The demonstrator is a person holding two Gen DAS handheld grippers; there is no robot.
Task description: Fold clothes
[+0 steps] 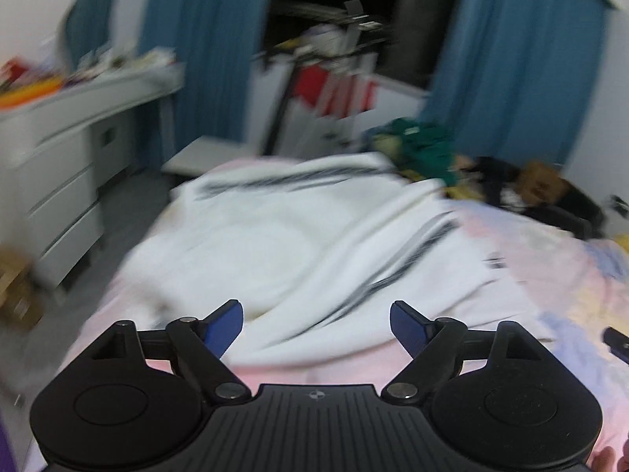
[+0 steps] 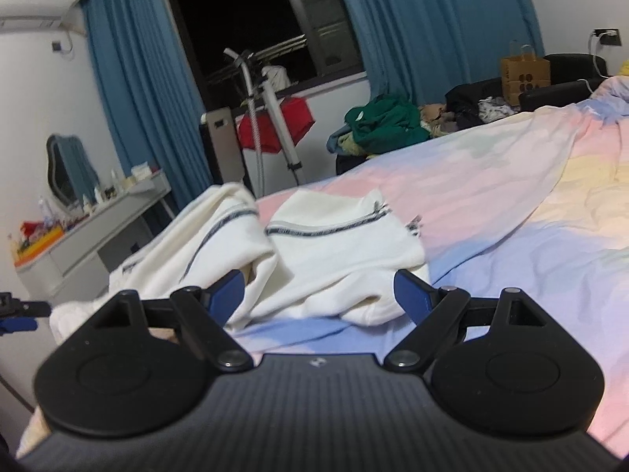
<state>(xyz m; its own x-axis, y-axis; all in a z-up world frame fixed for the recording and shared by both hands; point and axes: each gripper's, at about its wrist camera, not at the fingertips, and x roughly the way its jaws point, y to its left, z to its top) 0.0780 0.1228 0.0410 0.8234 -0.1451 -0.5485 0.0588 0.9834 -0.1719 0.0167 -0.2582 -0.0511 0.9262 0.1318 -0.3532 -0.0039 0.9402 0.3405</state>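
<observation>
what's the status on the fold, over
Left gripper open, empty. Right gripper open, empty. White garment rumpled on the bed, unfolded. Nothing in the way.

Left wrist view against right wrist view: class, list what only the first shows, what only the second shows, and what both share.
Only the left wrist view: the cardboard box on the floor beside the white drawers.

Only the right wrist view: the brown paper bag, the wall socket and the mirror seen clearly above the dresser.

Both: the white striped garment spread on the pastel bedsheet, the green clothes pile, blue curtains, and open, empty jaws on the left gripper and right gripper.
</observation>
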